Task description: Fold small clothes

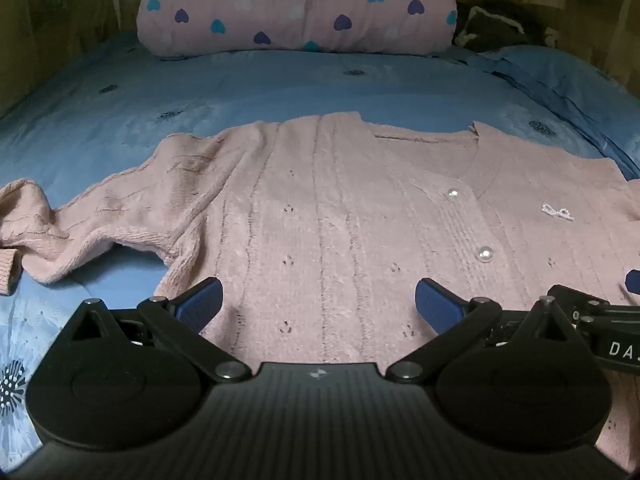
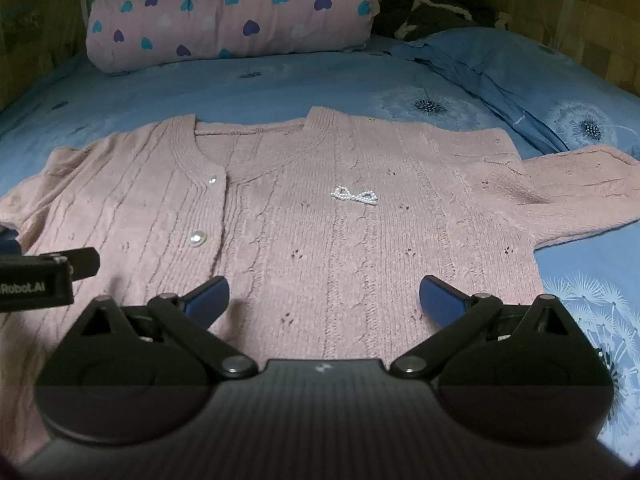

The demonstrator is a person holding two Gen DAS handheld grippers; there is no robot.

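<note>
A small pink knitted cardigan (image 1: 340,208) lies flat, front up, on the blue bedspread (image 1: 240,88). It has pearl buttons (image 1: 485,255) and a bead bow (image 2: 354,195). Its one sleeve (image 1: 80,224) trails crumpled to the left; the other sleeve (image 2: 576,192) stretches right. My left gripper (image 1: 319,300) is open and empty over the cardigan's left half. My right gripper (image 2: 324,298) is open and empty over the cardigan's (image 2: 320,220) right half. Each gripper's side shows at the edge of the other's view.
A pink rolled quilt with coloured hearts (image 1: 296,8) lies at the head of the bed. A dark garment (image 2: 432,16) sits beside it at the right. A folded blue blanket (image 2: 500,68) lies along the right. Wooden walls (image 1: 48,28) enclose the bed.
</note>
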